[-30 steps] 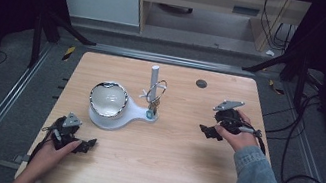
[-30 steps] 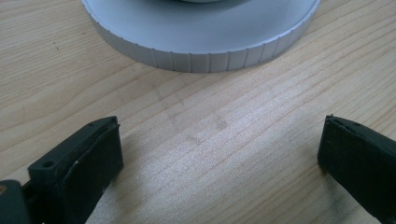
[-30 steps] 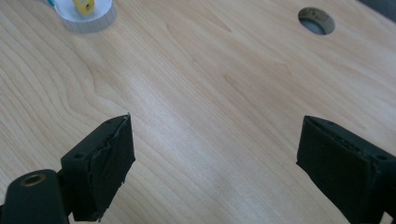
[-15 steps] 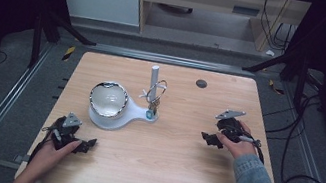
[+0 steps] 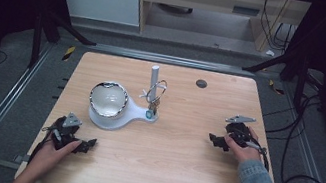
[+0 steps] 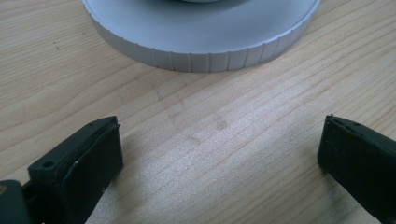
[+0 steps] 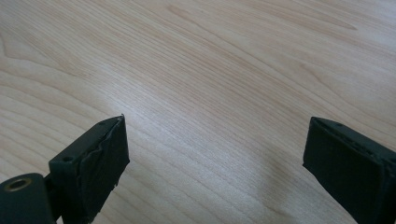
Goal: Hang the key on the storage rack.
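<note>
In the high view, the light wooden table (image 5: pixel 162 172) carries a white plastic stand with a round base (image 5: pixel 119 114) near its middle, a little toward the left edge. On this base sits a white bowl with a dark patterned rim (image 5: pixel 109 99). A short white upright post (image 5: pixel 154 76) rises from the narrow end of the stand, and a thin metal ring with small keys (image 5: pixel 155 96) hangs at this post. A small dark round disc (image 5: pixel 201 83) lies near the far edge. The left claw (image 5: pixel 85 145) rests on the table near the front left corner, held by a hand, and it points toward the right edge. The right claw (image 5: pixel 214 141) lies near the right edge and points toward the stand, well apart from it.

In the left gripper view, the left claw (image 6: pixel 219 154) is wide open, with only bare wood between the jaws. The ribbed round edge of the stand (image 6: pixel 201 42) is just ahead of it.

In the right gripper view, the right claw (image 7: pixel 215 158) is also wide open and holds nothing; in front of it is plain table.

I judge that the work is at its beginning, with both claws at rest. The next move probably calls for bringing one claw to the ring of keys or the bowl, carefully, because the ring is thin and hangs close to the post.
</note>
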Motion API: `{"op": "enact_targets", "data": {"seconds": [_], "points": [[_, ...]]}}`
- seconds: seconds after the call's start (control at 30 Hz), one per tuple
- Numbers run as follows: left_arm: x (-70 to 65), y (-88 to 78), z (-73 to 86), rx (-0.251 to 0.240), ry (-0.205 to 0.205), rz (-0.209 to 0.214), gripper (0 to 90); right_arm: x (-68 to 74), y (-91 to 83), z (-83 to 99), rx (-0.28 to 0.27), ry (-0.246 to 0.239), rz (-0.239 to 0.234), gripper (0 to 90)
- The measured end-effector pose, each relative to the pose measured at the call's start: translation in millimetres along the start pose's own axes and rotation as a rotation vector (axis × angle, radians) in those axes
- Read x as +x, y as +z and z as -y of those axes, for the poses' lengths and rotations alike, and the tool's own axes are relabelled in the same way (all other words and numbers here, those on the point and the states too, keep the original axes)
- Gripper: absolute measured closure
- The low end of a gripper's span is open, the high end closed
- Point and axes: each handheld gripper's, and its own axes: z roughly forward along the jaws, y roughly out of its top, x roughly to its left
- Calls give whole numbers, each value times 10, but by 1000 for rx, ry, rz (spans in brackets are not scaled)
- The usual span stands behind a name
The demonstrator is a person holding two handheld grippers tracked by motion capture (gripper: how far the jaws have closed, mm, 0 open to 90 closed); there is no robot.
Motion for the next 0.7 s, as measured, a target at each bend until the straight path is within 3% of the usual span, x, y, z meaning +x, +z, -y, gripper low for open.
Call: {"op": "enact_targets", "data": {"seconds": [0.43, 0.7], "points": [[1, 0, 0, 0, 2, 0, 0, -2, 107, 140, 11, 30, 27, 37], [-1, -1, 1, 0, 1, -1, 0, 17, 120, 200, -32, 57, 45, 3]]}}
